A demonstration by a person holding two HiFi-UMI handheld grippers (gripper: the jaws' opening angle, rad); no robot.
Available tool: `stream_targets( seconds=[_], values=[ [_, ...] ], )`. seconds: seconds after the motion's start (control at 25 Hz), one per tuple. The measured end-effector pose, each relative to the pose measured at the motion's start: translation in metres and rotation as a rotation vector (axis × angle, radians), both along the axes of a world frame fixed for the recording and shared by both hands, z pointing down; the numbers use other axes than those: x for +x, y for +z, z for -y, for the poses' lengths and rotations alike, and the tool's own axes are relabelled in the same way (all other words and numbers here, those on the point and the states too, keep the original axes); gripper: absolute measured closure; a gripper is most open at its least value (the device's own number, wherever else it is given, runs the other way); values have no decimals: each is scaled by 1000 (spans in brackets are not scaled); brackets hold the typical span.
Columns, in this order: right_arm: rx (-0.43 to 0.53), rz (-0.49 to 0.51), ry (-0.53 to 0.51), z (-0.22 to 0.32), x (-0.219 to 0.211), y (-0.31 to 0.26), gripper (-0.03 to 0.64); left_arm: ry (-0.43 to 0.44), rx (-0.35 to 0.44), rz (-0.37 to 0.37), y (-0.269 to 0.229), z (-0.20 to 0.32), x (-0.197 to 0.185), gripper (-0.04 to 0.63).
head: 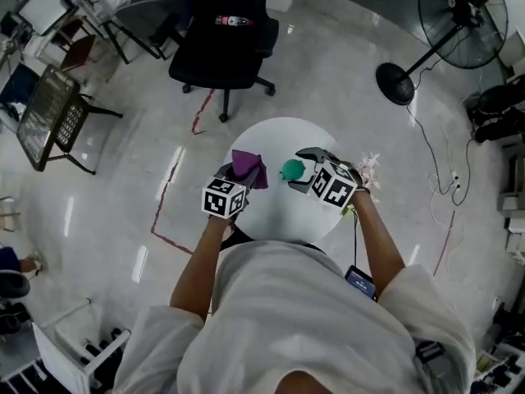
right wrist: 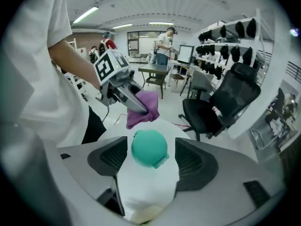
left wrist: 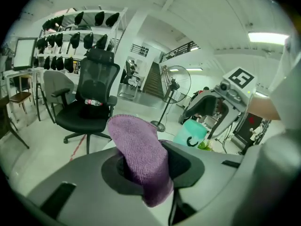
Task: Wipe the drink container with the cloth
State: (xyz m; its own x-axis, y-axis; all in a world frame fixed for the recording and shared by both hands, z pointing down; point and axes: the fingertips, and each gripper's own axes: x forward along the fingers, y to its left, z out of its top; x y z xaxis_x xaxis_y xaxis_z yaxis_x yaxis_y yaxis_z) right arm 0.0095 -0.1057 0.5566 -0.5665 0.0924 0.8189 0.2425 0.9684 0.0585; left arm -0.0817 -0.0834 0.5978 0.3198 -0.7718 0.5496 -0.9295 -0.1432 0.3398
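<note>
A purple cloth (head: 246, 167) hangs from my left gripper (head: 234, 175), which is shut on it above the left part of the round white table (head: 271, 216). In the left gripper view the cloth (left wrist: 141, 159) stands up out of the closed jaws. A mint-green drink container (head: 292, 169) stands near the table's middle. My right gripper (head: 302, 171) reaches down over it. In the right gripper view the container's rounded top (right wrist: 149, 147) sits between wide jaws, with a narrow gap on each side. The cloth (right wrist: 143, 109) is just beyond the container, apart from it.
A small pale plant-like object (head: 369, 169) sits at the table's right edge. A black office chair (head: 225, 35) stands beyond the table, a standing fan (head: 447, 31) at the far right with cables on the floor. A dark rack (head: 49, 113) is at the left.
</note>
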Motion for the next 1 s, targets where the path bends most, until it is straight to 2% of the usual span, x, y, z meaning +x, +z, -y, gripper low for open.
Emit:
stream_targets(
  seconds=[0.08, 0.2, 0.4, 0.56, 0.84, 1.0],
  values=[
    [-15, -16, -47, 0, -2, 6, 291, -40, 11, 13, -10, -11, -3, 471],
    [-63, -23, -46, -6, -2, 12, 324, -102, 27, 29, -20, -30, -9, 471],
    [-119, 16, 85, -14, -10, 11, 328, -142, 31, 46, -29, -53, -18, 471],
    [-130, 38, 292, -8, -12, 11, 328, -99, 43, 46, -34, -46, -10, 471],
    [-211, 56, 735, 9, -13, 15, 327, 57, 65, 27, -35, -13, 8, 471],
    [-257, 63, 953, 15, -16, 13, 324, 135, 84, 10, -35, 4, 14, 471]
  ],
)
